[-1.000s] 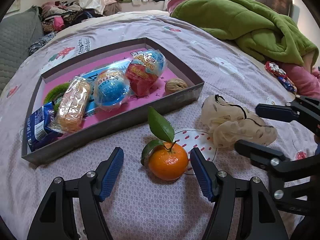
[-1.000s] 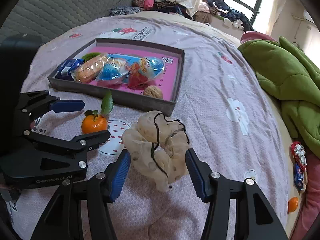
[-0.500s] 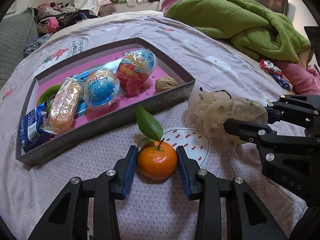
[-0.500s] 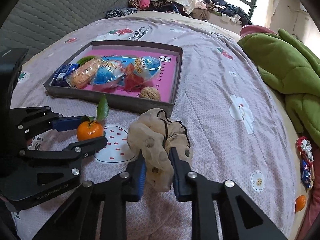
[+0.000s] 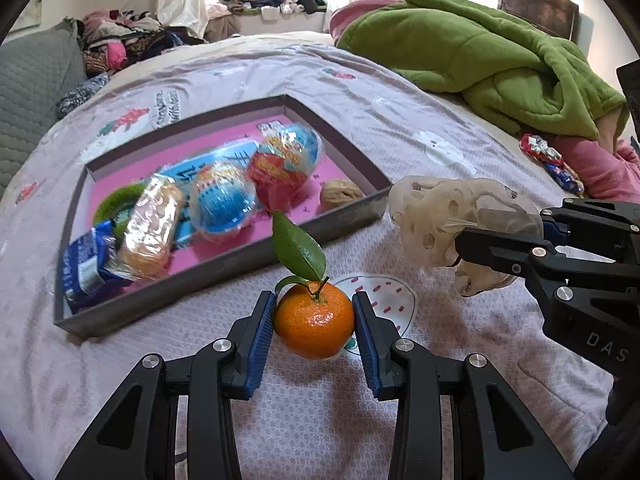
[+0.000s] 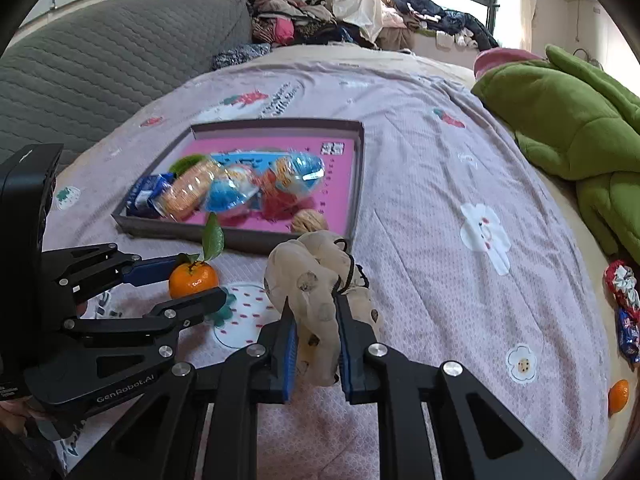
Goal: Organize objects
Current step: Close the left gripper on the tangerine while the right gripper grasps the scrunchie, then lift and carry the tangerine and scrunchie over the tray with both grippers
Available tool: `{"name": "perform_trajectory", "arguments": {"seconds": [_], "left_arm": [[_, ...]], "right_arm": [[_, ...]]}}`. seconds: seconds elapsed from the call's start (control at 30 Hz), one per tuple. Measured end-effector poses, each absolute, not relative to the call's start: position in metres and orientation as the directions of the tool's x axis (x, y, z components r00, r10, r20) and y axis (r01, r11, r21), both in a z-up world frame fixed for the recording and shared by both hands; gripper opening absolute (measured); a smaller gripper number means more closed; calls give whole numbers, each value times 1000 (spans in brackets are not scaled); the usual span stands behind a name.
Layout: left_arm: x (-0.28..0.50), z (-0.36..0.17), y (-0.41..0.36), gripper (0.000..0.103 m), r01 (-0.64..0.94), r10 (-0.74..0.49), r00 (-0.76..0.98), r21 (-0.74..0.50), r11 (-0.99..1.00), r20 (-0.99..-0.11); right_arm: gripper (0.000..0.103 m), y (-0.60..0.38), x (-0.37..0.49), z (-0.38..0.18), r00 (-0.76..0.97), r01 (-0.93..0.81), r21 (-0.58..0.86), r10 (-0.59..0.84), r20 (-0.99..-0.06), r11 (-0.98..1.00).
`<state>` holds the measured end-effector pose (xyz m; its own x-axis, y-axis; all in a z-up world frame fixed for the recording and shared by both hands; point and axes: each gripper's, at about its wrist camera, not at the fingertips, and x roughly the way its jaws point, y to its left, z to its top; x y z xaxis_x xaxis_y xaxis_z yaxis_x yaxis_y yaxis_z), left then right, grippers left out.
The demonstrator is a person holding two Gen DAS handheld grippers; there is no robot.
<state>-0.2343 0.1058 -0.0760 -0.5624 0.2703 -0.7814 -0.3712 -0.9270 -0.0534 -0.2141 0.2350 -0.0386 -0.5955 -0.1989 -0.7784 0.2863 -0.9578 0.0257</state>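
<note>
My left gripper is shut on an orange tangerine with a green leaf, just above the bedspread in front of the tray. The same gripper and tangerine show at the left of the right wrist view. My right gripper is shut on a cream spotted scrunchie, squeezing it between the blue pads. In the left wrist view that scrunchie hangs from the right gripper. The grey tray with a pink floor holds wrapped snacks and a walnut.
A green quilt lies heaped at the right. Wrapped candies and a second tangerine lie near the bed's right edge. A grey quilted headboard and piled clothes stand behind the bed. Bare bedspread stretches right of the tray.
Both grippers went from wide open to shut: the left closed on the tangerine, the right on the scrunchie, which is now bunched up and lifted slightly.
</note>
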Motion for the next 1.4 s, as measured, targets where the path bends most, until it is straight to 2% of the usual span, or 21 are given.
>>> {"name": "perform_trajectory", "arguments": {"seconds": [0.13,0.37,0.7,1.17,1.4], "left_arm": [[-230,-64,103,40,-351,235,-591,-16,-936,-771],[-224,-37,81,40,-287,214,-627,-32,-957,-749],[-225,0,37,40,-186,158,-684,-39,-982,-713],[-264,33,-1,40,-129,111,-753,-19,-991,-649],[-286,33,-11,40,-111,93,-763,-12,-994,-639]], "right_arm": [[17,231,-210,-28,-624,294,32,-217,-751,-955],[17,219,-202,-12,-657,311,47,-250,-711,-949],[17,190,-192,36,-747,351,25,-296,-596,-936],[17,171,-227,67,-777,372,19,-323,-541,-928],[17,167,-254,77,-791,367,27,-328,-517,-930]]}}
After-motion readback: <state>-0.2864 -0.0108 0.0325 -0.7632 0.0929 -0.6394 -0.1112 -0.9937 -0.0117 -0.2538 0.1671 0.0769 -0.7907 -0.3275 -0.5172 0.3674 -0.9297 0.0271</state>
